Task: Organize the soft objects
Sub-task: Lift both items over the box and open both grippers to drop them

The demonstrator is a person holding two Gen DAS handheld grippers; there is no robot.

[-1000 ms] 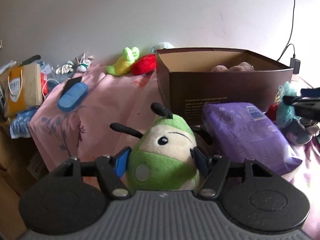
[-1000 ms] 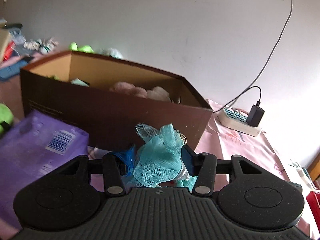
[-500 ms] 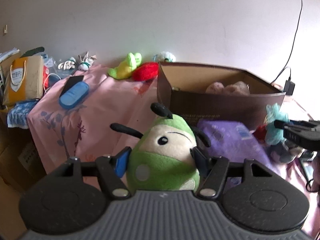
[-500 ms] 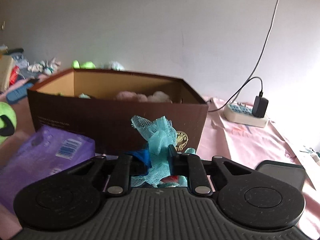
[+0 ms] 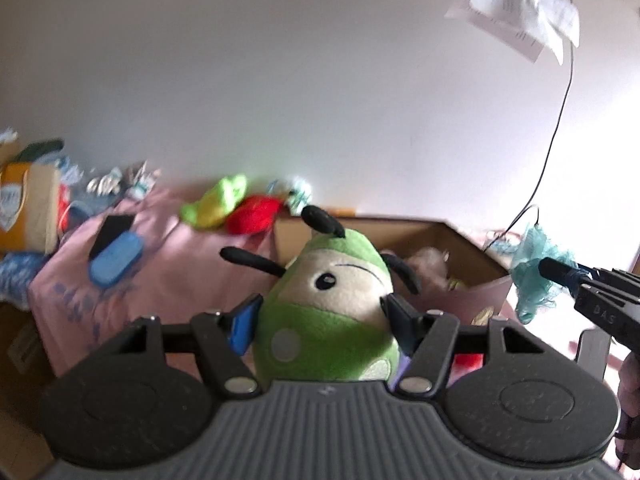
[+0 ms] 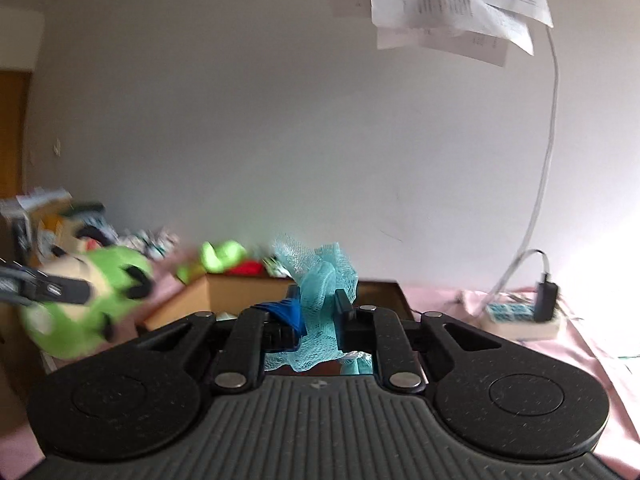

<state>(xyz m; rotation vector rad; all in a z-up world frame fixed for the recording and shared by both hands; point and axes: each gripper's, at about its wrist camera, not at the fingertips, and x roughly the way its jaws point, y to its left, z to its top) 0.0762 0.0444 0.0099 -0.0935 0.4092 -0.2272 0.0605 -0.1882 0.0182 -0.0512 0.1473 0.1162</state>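
Left gripper [image 5: 322, 314] is clenched on the green plush toy [image 5: 328, 304], pinched between the fingers at its squashy middle. Right gripper [image 6: 318, 310] grips the teal mesh puff [image 6: 320, 280], feather-light and floppy, spilling above the fingers, cardboard box [image 6: 224, 292] beyond.

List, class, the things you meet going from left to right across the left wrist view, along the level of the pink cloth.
Orange paper bag → blue case → yellow-green plush → red plush → green bug plush held in the left gripper → teal mesh sponge → right gripper.
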